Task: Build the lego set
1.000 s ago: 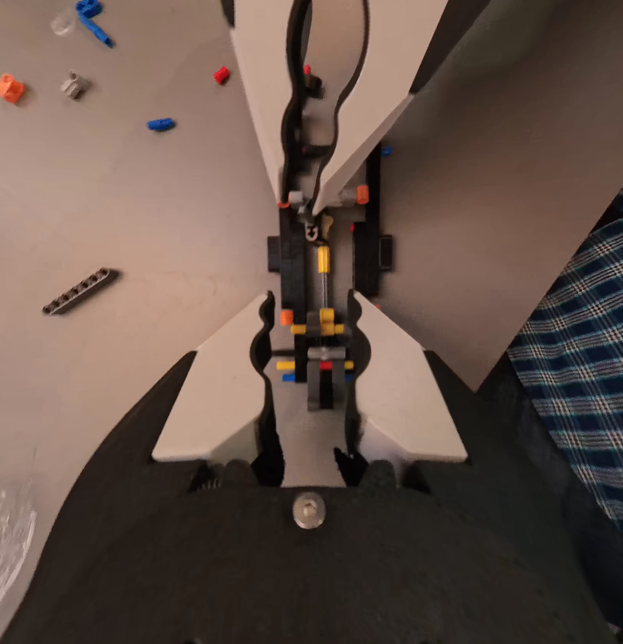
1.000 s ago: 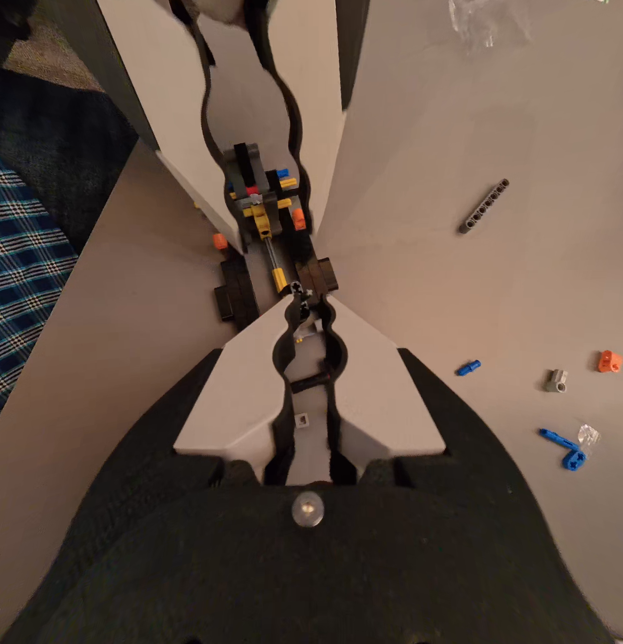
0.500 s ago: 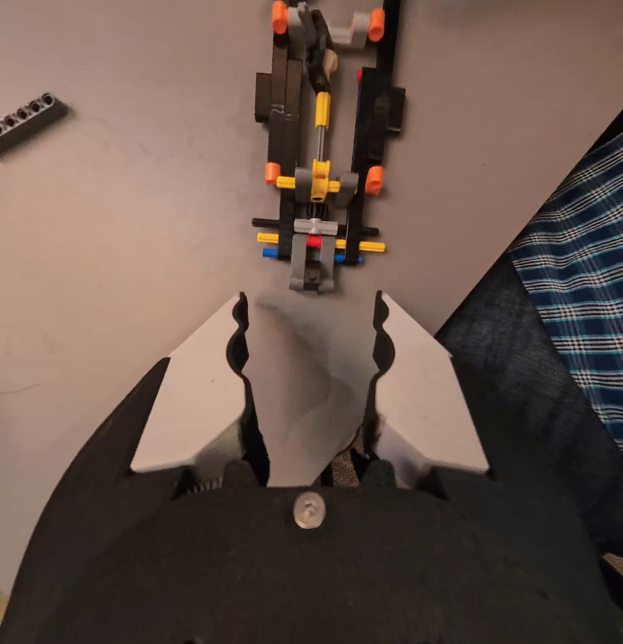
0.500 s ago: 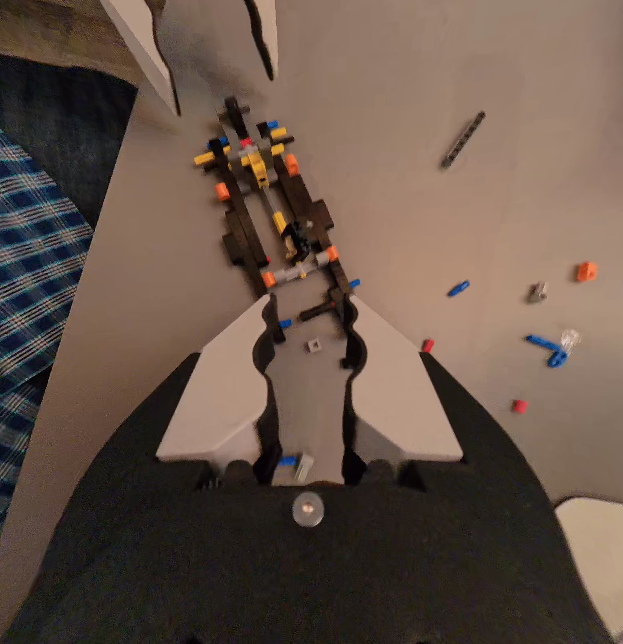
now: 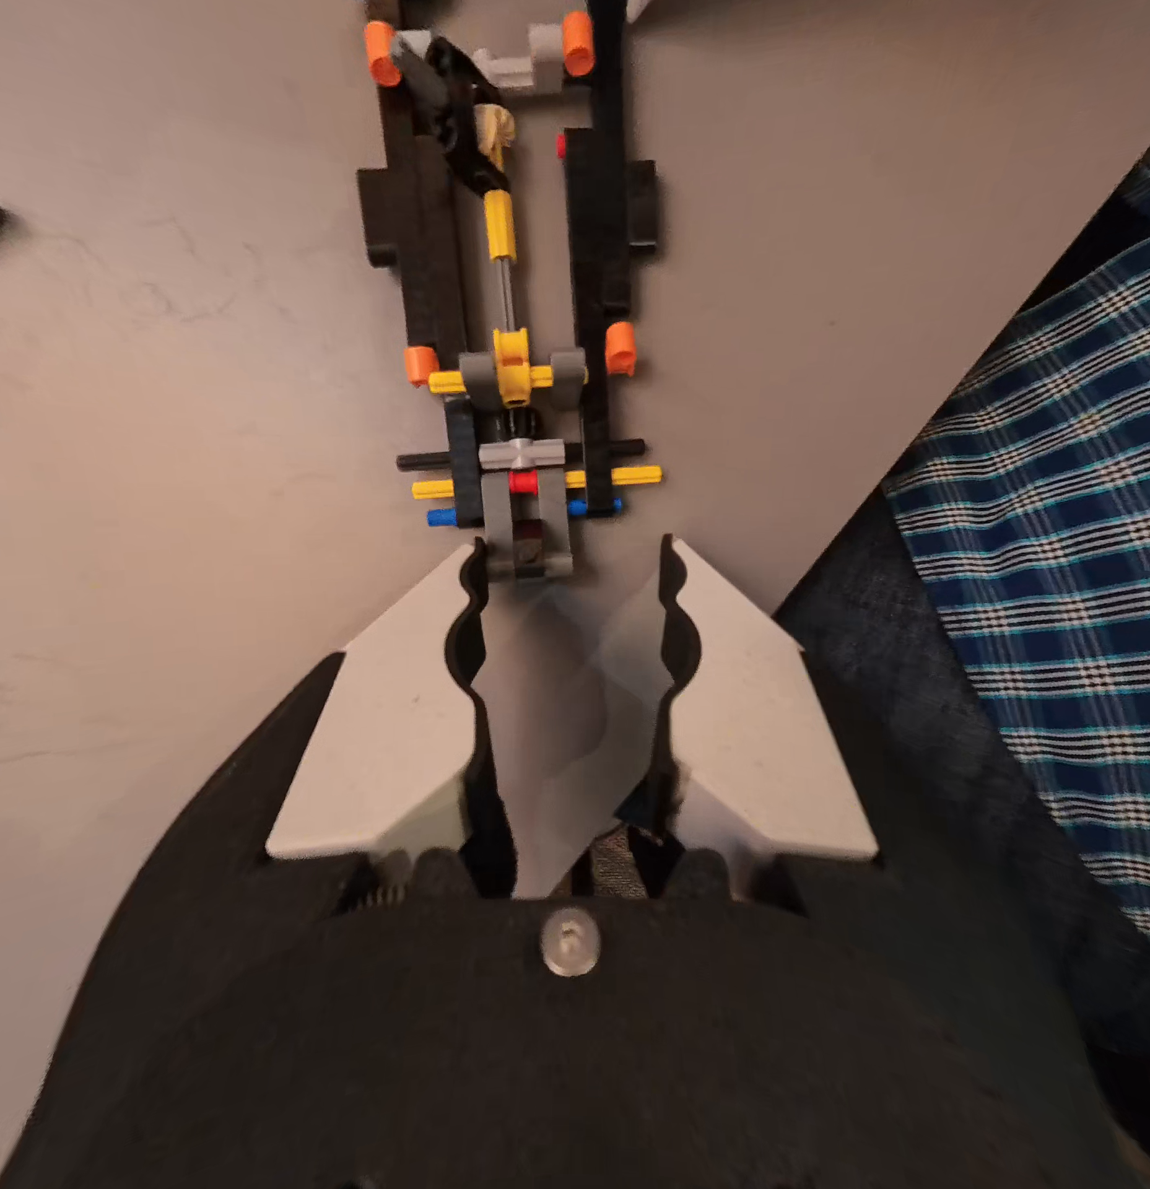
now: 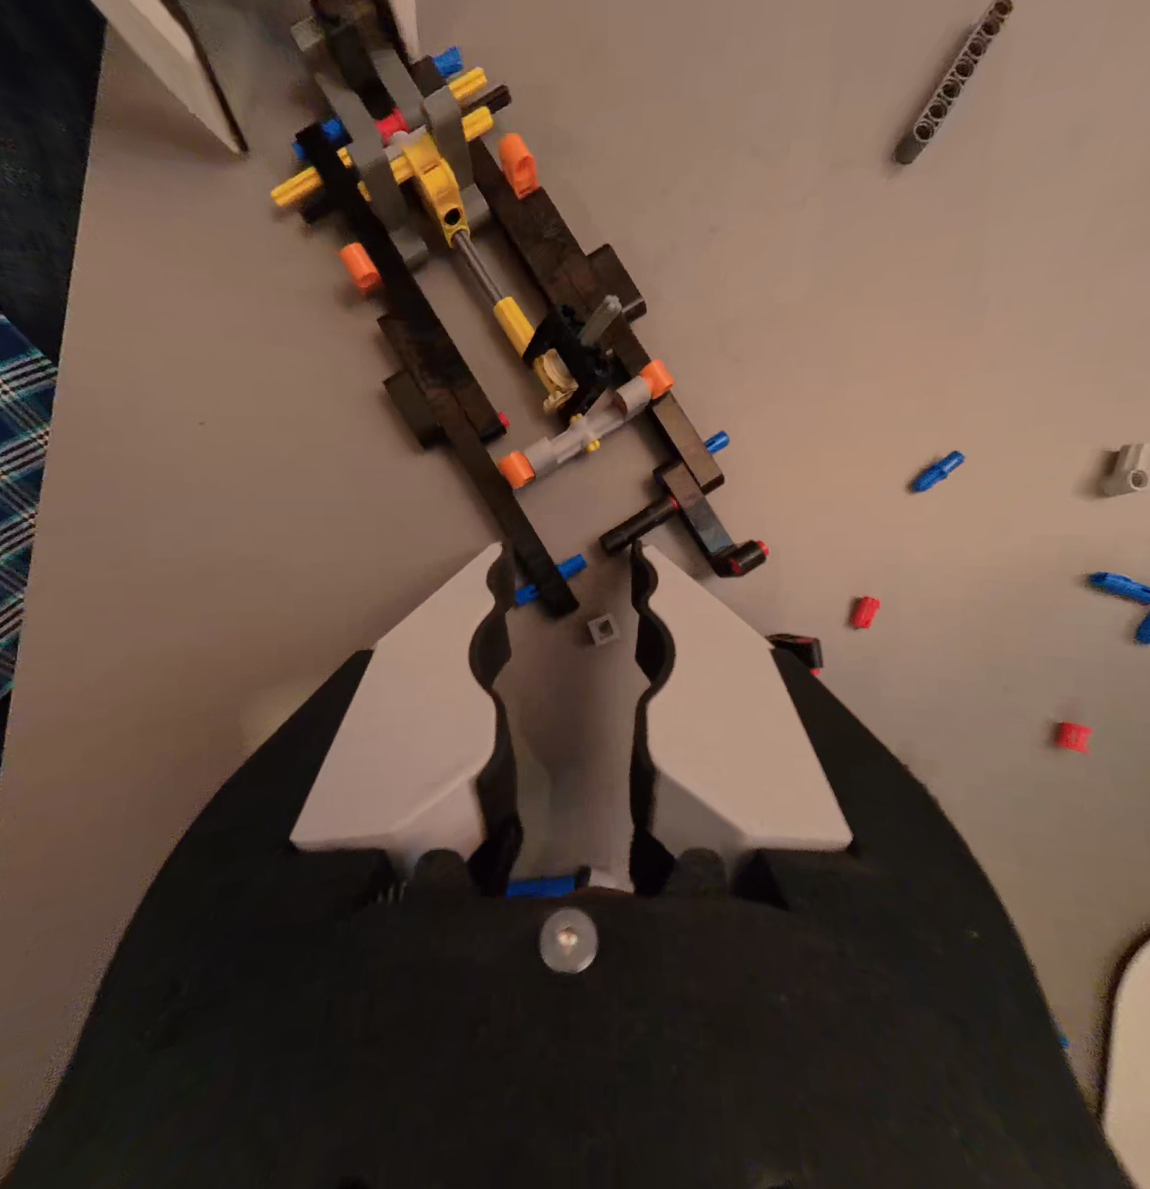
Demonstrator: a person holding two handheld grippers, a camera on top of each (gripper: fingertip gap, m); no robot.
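The lego chassis (image 5: 514, 360) lies flat on the grey table: two long black beams joined by grey, yellow and orange parts, with a yellow-and-grey shaft down the middle. My left gripper (image 5: 572, 547) is open and empty, and the chassis's grey end piece (image 5: 527, 547) sits just inside its tips, close to the left finger. In the right wrist view the chassis (image 6: 488, 302) runs diagonally. My right gripper (image 6: 569, 553) is open and empty, with the end of one black beam and its blue pin (image 6: 569, 566) between its tips. A small grey piece (image 6: 603, 629) lies between its fingers.
Loose parts lie to the right: a grey holed beam (image 6: 952, 83), a blue pin (image 6: 935, 471), a grey connector (image 6: 1125, 470), two red bits (image 6: 865, 611), a blue angled piece (image 6: 1132, 598). A white object (image 6: 1138, 1061) sits at bottom right. Plaid cloth (image 5: 1042, 515) lies beyond the table edge. Spacing between my two grippers at the tips: around 15 cm. The left gripper is farther from the grey connector (image 6: 1125, 470), some 25 cm, than the right, some 15 cm.
Both grippers let go of the chassis, opened and pulled back from it. Since half a second ago both have come closer to its two ends again.
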